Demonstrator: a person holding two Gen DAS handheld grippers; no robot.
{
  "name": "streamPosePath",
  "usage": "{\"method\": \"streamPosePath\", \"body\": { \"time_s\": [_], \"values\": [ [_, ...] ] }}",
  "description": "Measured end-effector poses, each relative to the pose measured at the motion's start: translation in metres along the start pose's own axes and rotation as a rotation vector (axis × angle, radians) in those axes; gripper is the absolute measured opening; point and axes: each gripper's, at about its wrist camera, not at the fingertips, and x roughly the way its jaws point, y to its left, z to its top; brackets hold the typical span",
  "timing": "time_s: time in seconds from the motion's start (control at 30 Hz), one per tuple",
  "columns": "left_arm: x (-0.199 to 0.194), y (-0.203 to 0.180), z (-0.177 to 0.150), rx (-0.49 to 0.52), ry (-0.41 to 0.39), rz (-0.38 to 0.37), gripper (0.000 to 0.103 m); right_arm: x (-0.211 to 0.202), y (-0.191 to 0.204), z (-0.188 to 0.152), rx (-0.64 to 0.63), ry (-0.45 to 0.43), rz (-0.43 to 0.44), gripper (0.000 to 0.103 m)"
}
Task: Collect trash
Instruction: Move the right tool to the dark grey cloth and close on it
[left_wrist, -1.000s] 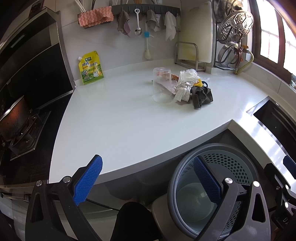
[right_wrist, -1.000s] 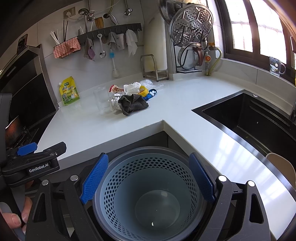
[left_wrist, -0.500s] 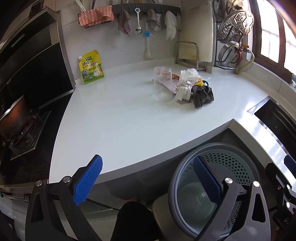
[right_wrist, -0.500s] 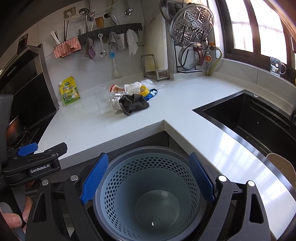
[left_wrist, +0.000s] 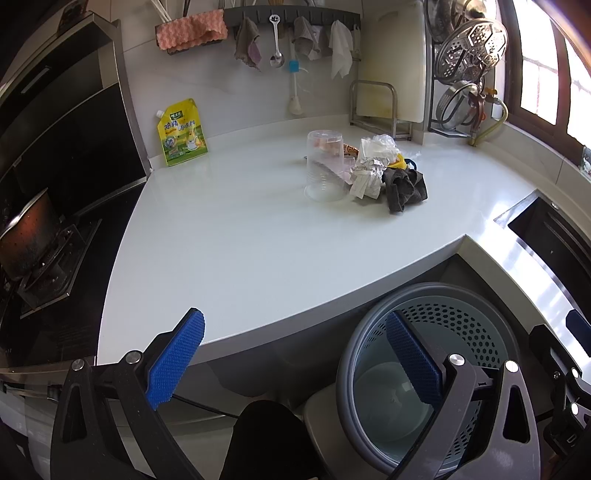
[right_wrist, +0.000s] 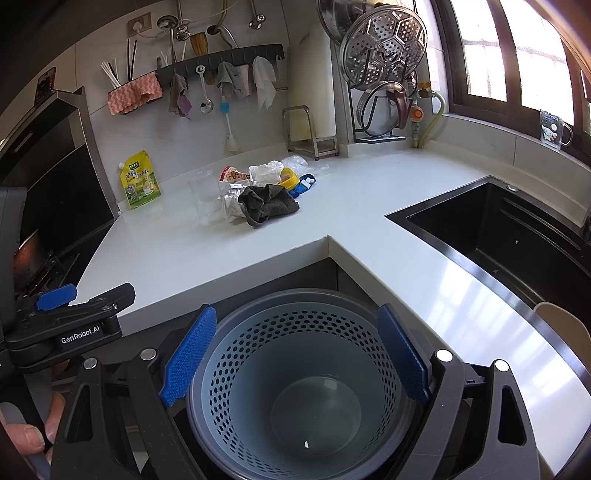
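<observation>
Trash pile (left_wrist: 373, 173) upper centre, far across counter (left_wrist: 229, 236).
Both claws spread, empty: left gripper (left_wrist: 295, 365) nearer; right gripper (right_wrist: 295, 362) straddling bin (right_wrist: 299, 391).

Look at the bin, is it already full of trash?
No, the gray perforated bin is almost empty, with just one tiny white scrap on its bottom, while the trash pile sits on the counter.
</observation>
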Motion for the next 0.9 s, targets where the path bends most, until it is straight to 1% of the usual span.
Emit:
{"method": "streamPosePath", "body": {
  "time_s": [0.13,0.27,0.43,0.57,0.77,0.9],
  "values": [
    [0.001,0.002,0.0,-0.005,-0.004,-0.003,0.097,0.002,-0.001,-0.001,0.002,0.001,0.007,0.085],
    [0.003,0.011,0.001,-0.037,-0.017,-0.022,0.097,0.007,-0.003,-0.001,0.014,-0.001,0.032,0.085],
    [0.016,0.018,0.01,-0.043,-0.041,-0.019,0.097,0.026,-0.004,0.005,0.005,0.007,0.048,0.085],
    [0.035,0.026,0.02,-0.049,-0.041,-0.01,0.097,0.049,-0.005,0.02,0.004,0.004,0.064,0.085],
    [0.064,0.039,0.048,-0.075,-0.064,-0.018,0.097,0.095,-0.006,0.052,0.003,0.034,0.097,0.085],
    [0.087,0.04,0.066,-0.064,-0.07,0.011,0.097,0.125,0.0,0.077,-0.019,0.038,0.103,0.085]
  ]
}}
